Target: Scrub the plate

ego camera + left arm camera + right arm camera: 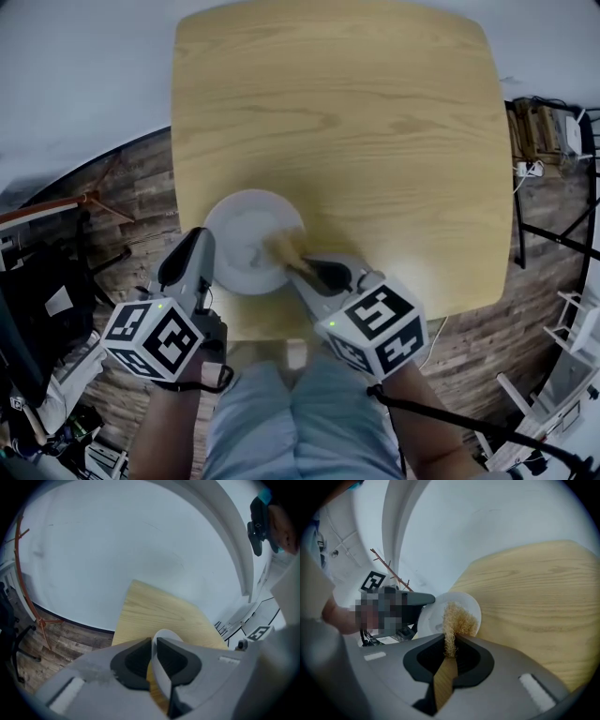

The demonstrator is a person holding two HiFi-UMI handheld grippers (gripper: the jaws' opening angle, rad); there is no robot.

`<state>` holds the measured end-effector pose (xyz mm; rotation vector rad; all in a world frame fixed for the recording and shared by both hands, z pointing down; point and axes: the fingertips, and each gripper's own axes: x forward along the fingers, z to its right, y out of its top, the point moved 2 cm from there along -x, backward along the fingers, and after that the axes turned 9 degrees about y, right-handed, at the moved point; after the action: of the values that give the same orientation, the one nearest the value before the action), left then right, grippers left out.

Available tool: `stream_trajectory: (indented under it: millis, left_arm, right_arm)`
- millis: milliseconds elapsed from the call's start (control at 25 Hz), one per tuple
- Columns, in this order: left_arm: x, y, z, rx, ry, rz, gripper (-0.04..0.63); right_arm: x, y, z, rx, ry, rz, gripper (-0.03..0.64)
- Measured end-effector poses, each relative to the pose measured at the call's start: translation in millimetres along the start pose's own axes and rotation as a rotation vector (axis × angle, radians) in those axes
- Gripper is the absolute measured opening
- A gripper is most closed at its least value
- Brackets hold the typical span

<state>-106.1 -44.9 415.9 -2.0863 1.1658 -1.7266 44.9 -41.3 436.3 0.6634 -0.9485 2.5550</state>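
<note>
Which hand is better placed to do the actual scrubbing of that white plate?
The right. The right tongs grip the scrubber, its bristly end over the plate. The left tongs are clamped on the plate's rim, seemingly steadying it.

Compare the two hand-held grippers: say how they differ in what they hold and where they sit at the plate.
The left hand-held gripper is shut on the rim of the white plate; the right hand-held gripper is shut on a tan scrubber. The left hand-held gripper sits at the plate's left edge; the right hand-held gripper reaches in from its right, scrubber over the plate. Both are grey and shut.
</note>
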Motion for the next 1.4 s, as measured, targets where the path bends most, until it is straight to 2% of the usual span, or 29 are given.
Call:
stream_trajectory:
  millis: [360,600,800,1000,1120,1240,1400]
  left_arm:
    - [-4,-4,-4,0.021,-0.021,0.031,0.060]
    - [-2,-14,0,0.039,-0.040,0.030,0.060]
    - [-3,-20,-1,0.092,-0.057,0.020,0.061]
    - [-2,-24,-5,0.206,-0.010,0.015,0.061]
    - [-5,-23,-8,0.226,-0.010,0.028,0.061]
    - [-16,-15,-9,0.228,-0.015,0.077,0.061]
    - [-48,13,-3,0.204,-0.031,0.202,0.061]
  right_arm:
    - [24,-29,-62,-0.015,0.112,-0.026,0.043]
    - [22,-38,-84,-0.033,0.132,-0.022,0.043]
    - [17,-39,-86,-0.023,0.099,0.004,0.043]
    - [7,-36,-74,-0.010,0.044,0.022,0.043]
    - [3,-30,-74,-0.012,0.020,0.050,0.043]
    - [-1,-22,-74,-0.032,-0.008,0.079,0.043]
    - [-19,7,-81,-0.090,-0.049,0.166,0.043]
